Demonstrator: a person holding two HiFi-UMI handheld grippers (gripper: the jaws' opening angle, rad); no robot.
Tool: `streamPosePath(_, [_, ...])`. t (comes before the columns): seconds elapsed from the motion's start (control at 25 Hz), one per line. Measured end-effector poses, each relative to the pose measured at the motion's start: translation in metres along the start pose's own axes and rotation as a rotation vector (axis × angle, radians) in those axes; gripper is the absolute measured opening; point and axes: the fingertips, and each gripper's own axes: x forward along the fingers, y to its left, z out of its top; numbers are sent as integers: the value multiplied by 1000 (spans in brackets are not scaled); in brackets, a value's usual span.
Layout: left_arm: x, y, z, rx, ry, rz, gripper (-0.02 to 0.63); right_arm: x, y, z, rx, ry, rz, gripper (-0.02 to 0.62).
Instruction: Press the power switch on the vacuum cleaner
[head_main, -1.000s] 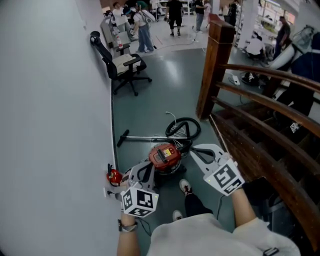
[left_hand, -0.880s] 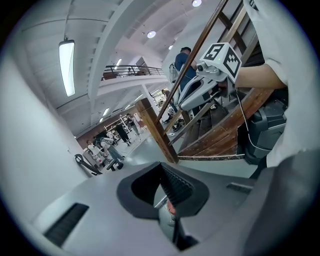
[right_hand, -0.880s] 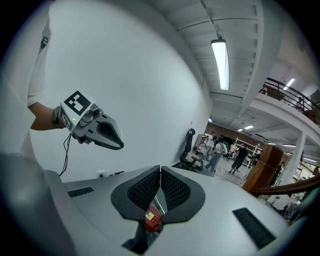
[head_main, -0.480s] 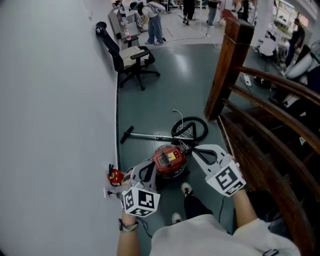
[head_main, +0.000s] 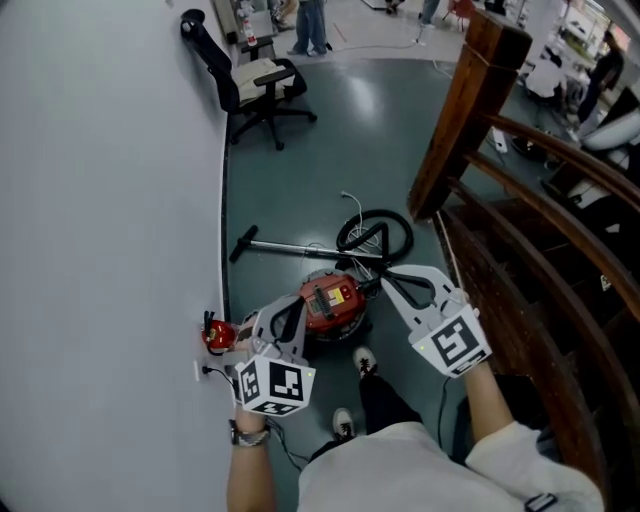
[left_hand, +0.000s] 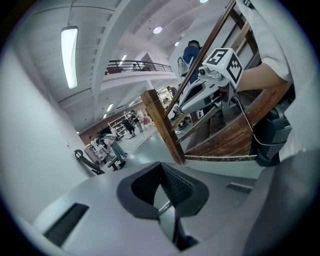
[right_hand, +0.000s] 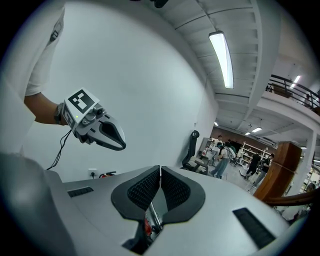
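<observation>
At nine o'clock in the head view, a pale wall (head_main: 110, 200) is running along the floor, with a small red object (head_main: 217, 335) lying at its foot. Just right of it, the left gripper (head_main: 280, 318) is hovering clenched, its pads (left_hand: 175, 187) pressing together on nothing. The red vacuum cleaner (head_main: 330, 303) is sitting on the floor near the centre, between the two grippers and well below them, its wand (head_main: 290, 247) and coiled hose (head_main: 375, 235) lying at twelve o'clock. At three o'clock of the canister, the right gripper (head_main: 390, 288) is also hanging clenched and empty.

The power switch is too small to pick out. The canister is likely hard, smooth plastic and may slide on the slick floor, so pressing straight down on its top with blunt closed jaw tips looks wisest.
</observation>
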Motion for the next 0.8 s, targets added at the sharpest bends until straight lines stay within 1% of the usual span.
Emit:
streamPosePath(0.12, [10, 2, -5, -6, -2, 3, -2, 10, 1, -7, 13, -5, 10, 31])
streamPosePath(0.32, [24, -9, -15, -31, 10, -7, -2, 22, 9, -26, 28, -2, 47, 31])
streamPosePath(0.48, [42, -15, -32, -46, 20, -17, -2, 40, 12, -45, 61, -20, 58, 31])
streamPosePath(0.64, [57, -23, -45, -66, 24, -21, -2, 57, 20, -71, 49, 17, 90, 31])
streamPosePath(0.8, [75, -24, -57, -80, 39, -25, -2, 71, 21, -89, 51, 28, 113, 31])
